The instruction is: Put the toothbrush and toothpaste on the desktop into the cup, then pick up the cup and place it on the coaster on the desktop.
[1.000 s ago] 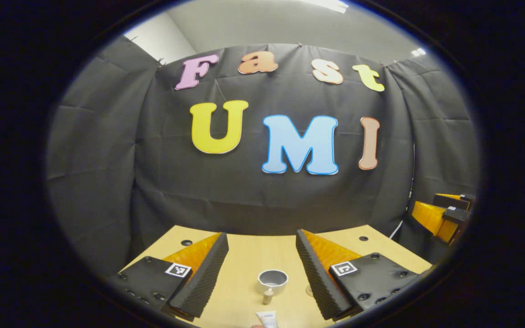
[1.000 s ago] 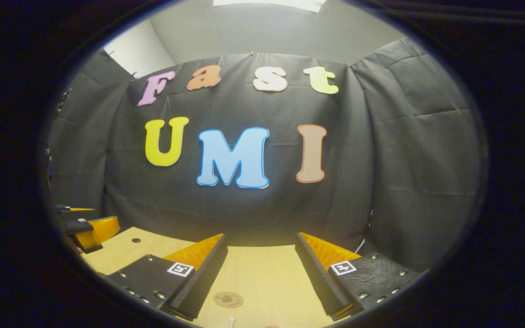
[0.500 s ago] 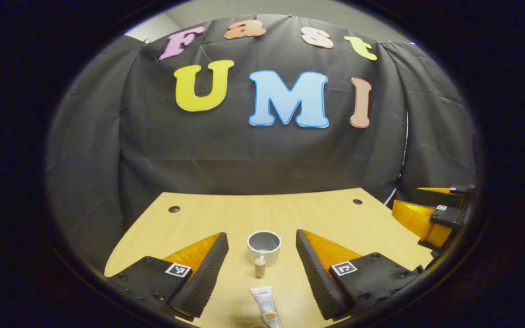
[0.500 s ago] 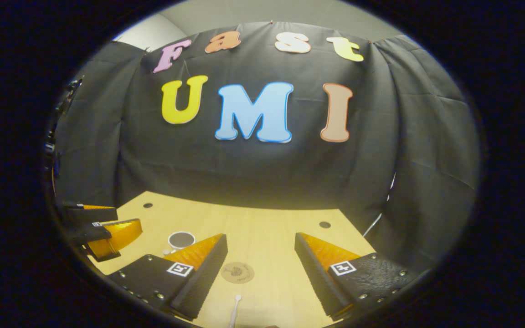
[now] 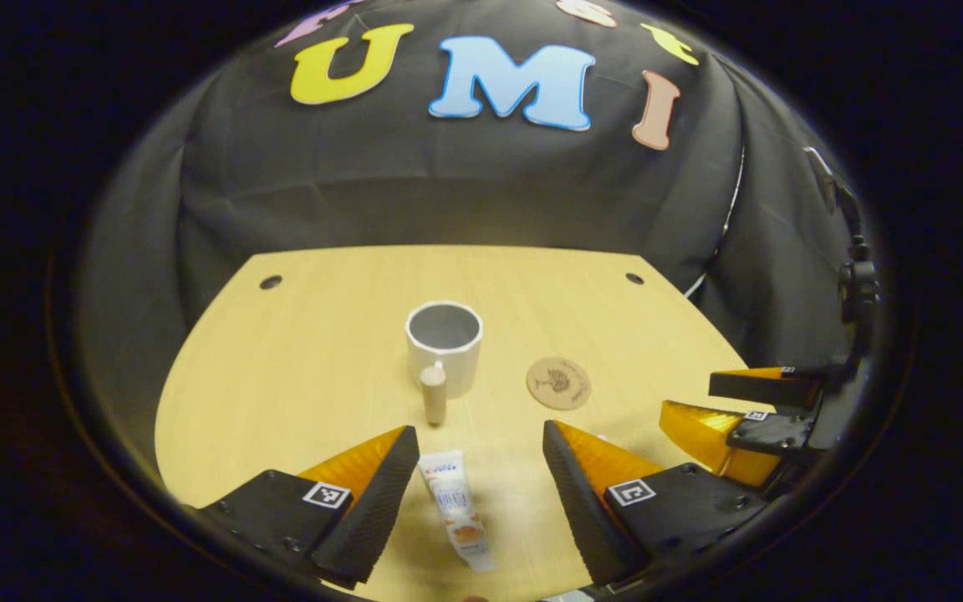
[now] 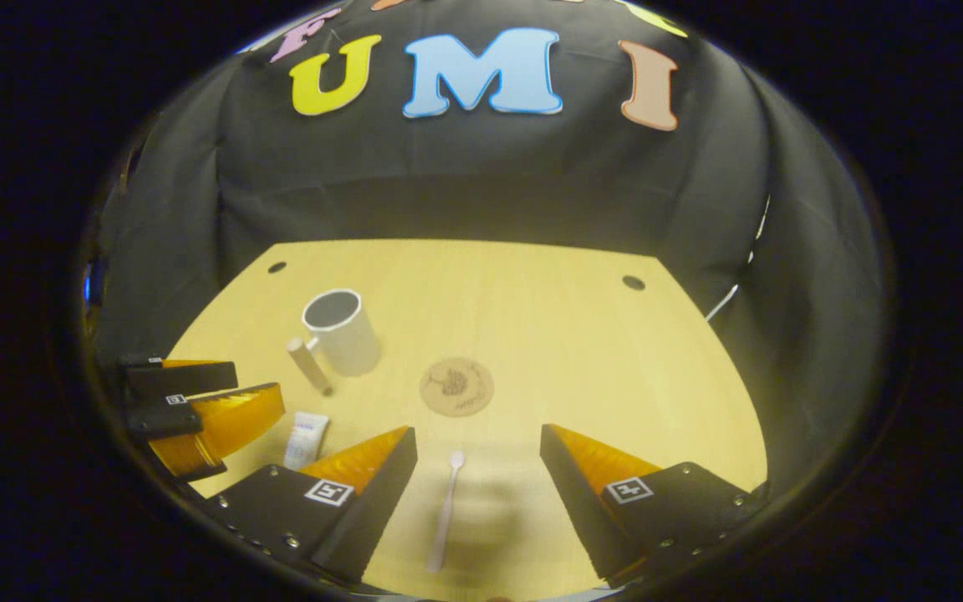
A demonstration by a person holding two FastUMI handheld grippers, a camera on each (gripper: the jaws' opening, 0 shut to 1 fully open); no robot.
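1. Centrally, toothpaste point(image 5: 456, 508): a white tube lying flat on the desk point(image 5: 298, 368), between the left gripper's point(image 5: 477, 468) spread fingers, touching neither as far as can be seen. In the right gripper view the tube point(image 6: 305, 441) lies just beside the left gripper point(image 6: 206, 410), on the near left of the desk point(image 6: 582, 334).
2. Toothbrush point(image 6: 445, 510): pale, thin, lying flat on the desk between the right gripper's point(image 6: 478, 468) fingers, head pointing away from the camera; not touched by either finger.
3. Cup point(image 5: 443, 346): white outside, grey inside, upright, near the middle of the desk, beyond the toothpaste. It looks empty, though the dim light makes this hard to confirm. In the right gripper view the cup point(image 6: 339, 330) stands left of centre.
4. Handle point(image 5: 433, 393): a wooden peg on the near side of the cup, seemingly joined to it; the join is too small to tell. Seen as a slanting peg point(image 6: 309, 365) in the right gripper view.
5. Coaster point(image 5: 559, 383): round, brown, with a printed motif, flat on the desk, just right of the cup and apart from it. In the right gripper view the coaster point(image 6: 456, 386) lies beyond the toothbrush head.
6. Left gripper: fingers wide apart, grasping nothing.
7. Right gripper: fingers wide apart, grasping nothing. In the left gripper view it point(image 5: 720, 401) sits at the desk's right edge, fingers parted.
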